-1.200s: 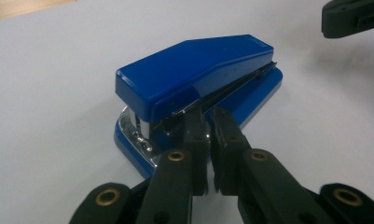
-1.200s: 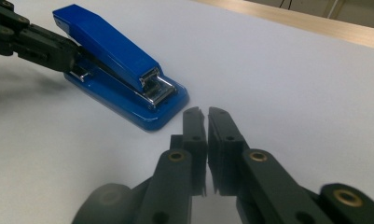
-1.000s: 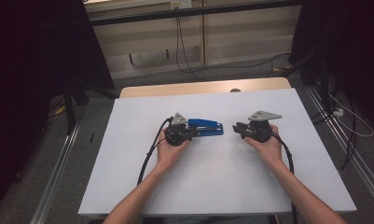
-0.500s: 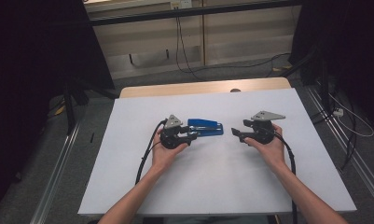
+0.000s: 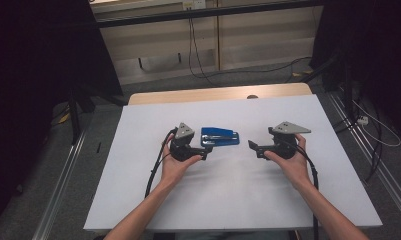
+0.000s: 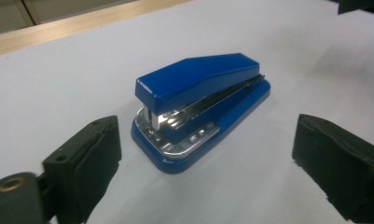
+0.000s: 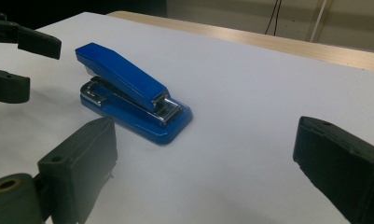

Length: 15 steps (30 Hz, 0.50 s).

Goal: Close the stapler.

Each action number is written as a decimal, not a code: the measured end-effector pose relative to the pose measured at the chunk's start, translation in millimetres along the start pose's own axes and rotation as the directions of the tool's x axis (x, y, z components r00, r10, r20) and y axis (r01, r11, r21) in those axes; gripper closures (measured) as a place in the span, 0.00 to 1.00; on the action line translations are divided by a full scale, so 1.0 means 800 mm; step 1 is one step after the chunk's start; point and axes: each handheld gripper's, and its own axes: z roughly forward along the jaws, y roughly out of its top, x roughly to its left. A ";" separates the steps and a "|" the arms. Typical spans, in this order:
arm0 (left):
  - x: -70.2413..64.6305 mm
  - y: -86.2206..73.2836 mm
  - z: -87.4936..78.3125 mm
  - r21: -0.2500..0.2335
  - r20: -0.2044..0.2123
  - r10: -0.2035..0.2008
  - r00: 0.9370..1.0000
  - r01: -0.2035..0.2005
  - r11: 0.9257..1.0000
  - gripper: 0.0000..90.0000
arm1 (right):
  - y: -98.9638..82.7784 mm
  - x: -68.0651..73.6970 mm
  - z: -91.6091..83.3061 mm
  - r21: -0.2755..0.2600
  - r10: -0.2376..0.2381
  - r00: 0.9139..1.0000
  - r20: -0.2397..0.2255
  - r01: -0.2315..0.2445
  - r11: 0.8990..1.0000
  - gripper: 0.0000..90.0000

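Observation:
A blue stapler (image 5: 219, 136) with a chrome mouth lies on the white table top (image 5: 238, 195), between my two grippers. My left gripper (image 5: 207, 150) points right at its left end. In the left gripper view the stapler (image 6: 203, 88) lies just ahead of the left gripper (image 6: 208, 149), whose jaws have just been opening and whose pads touch nothing. My right gripper (image 5: 253, 149) points left from a short way off. Its own view has the stapler (image 7: 128, 88) beyond the right gripper (image 7: 205, 154), which has likewise been opening. The left gripper (image 7: 17, 60) is also seen there.
A bare wooden strip (image 5: 213, 94) runs along the table's far edge. Cables (image 5: 203, 60) trail over the floor beyond it, and dark stands flank both sides. White surface stretches in front of and around both hands.
Both grippers' jaws have spread from nearly shut to wide apart. The hands have stayed about where they were, and the stapler has not moved.

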 end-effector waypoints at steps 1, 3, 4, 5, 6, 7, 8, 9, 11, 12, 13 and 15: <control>0.000 0.000 -0.002 -0.006 0.006 0.002 1.000 -0.002 1.000 0.06 | 0.000 0.001 0.000 0.001 -0.001 1.000 0.002 0.001 1.000 0.06; -0.001 0.000 -0.007 -0.019 0.014 0.014 1.000 -0.014 1.000 0.05 | -0.001 0.004 0.001 0.003 -0.011 1.000 0.007 0.011 1.000 0.03; -0.002 -0.001 -0.010 -0.031 0.017 0.020 1.000 -0.019 0.999 0.04 | -0.001 0.005 0.001 0.002 -0.017 1.000 0.006 0.017 1.000 0.04; -0.002 -0.001 -0.012 -0.033 0.021 0.021 1.000 -0.021 0.999 0.04 | -0.001 0.007 0.001 -0.001 -0.019 1.000 0.007 0.019 1.000 0.05; -0.002 -0.001 -0.015 -0.033 0.029 0.016 0.999 -0.015 0.999 0.04 | 0.000 0.008 0.000 -0.001 -0.022 1.000 0.009 0.022 1.000 0.04; -0.001 -0.002 -0.017 -0.032 0.028 0.010 1.000 -0.009 0.999 0.05 | 0.000 0.009 -0.001 -0.006 -0.023 1.000 0.011 0.023 1.000 0.04; -0.001 -0.003 -0.019 -0.037 0.027 0.007 1.000 -0.006 0.999 0.05 | 0.001 0.011 -0.002 -0.009 -0.022 1.000 0.013 0.022 1.000 0.04; -0.001 -0.004 -0.021 -0.040 0.027 0.003 1.000 -0.002 0.999 0.05 | 0.002 0.012 -0.004 -0.014 -0.026 0.999 0.018 0.026 1.000 0.04; -0.002 -0.006 -0.026 -0.033 0.003 0.013 1.000 -0.013 0.999 0.05 | 0.001 0.014 -0.007 -0.023 -0.031 0.999 0.027 0.031 0.999 0.04; -0.003 -0.008 -0.029 -0.034 -0.019 0.019 1.000 -0.020 0.999 0.05 | 0.001 0.015 -0.008 -0.028 -0.028 0.999 0.033 0.029 0.999 0.04; -0.004 -0.010 -0.032 -0.040 -0.042 0.020 0.999 -0.022 0.999 0.06 | 0.001 0.015 -0.010 -0.035 -0.031 0.999 0.036 0.032 0.999 0.04; -0.004 -0.016 -0.039 -0.055 -0.057 0.013 0.998 -0.016 0.998 0.06 | -0.001 0.017 -0.013 -0.039 -0.021 0.999 0.048 0.023 0.999 0.04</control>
